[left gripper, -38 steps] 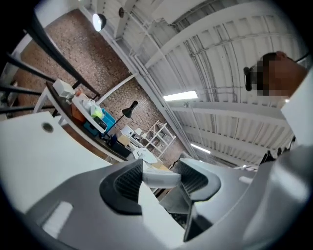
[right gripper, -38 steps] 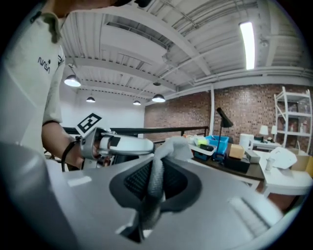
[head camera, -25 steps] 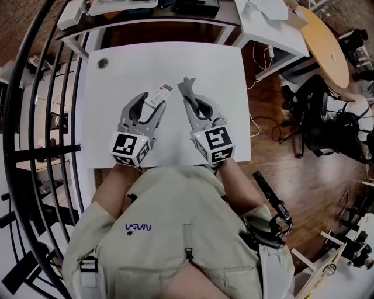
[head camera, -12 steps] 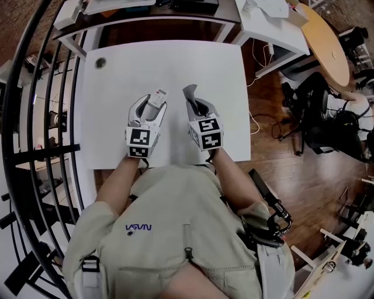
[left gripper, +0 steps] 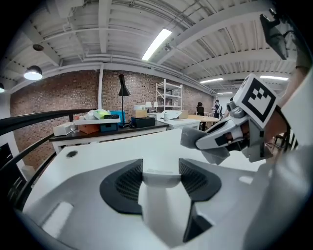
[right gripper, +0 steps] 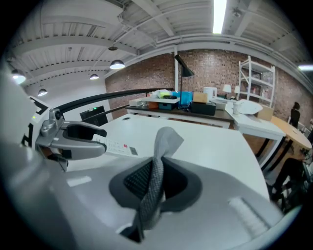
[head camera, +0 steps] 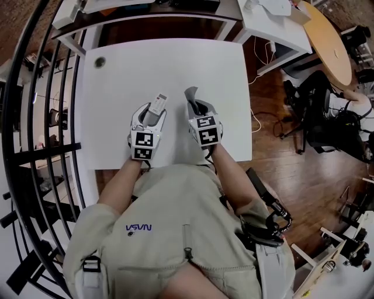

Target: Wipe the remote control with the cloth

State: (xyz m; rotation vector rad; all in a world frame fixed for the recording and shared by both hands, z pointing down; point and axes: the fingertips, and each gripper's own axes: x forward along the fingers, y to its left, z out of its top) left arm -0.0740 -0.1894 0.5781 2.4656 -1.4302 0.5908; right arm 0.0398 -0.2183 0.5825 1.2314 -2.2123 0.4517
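Observation:
My left gripper [head camera: 151, 112] is shut on the white remote control [head camera: 158, 103], whose far end sticks out past the jaws over the white table [head camera: 128, 70]. In the left gripper view the remote [left gripper: 159, 195] fills the gap between the dark pads. Beside it, my right gripper [head camera: 195, 105] is shut on the grey cloth [head camera: 190, 93], and a fold of it stands up beyond the jaws. The right gripper view shows the cloth [right gripper: 155, 185] pinched upright, with the remote [right gripper: 117, 146] and left gripper [right gripper: 73, 134] to its left. The two grippers sit side by side, slightly apart.
A round grommet hole [head camera: 100, 61] marks the table's far left corner. Black curved railings [head camera: 35, 117] run along the left. Another desk [head camera: 146, 9] with clutter stands beyond the table. Office chairs [head camera: 318, 111] and a wooden round table [head camera: 330, 41] are at the right.
Both grippers have sunk toward the tabletop and drawn back toward my body, still carrying the remote and the cloth. Their grips look unchanged.

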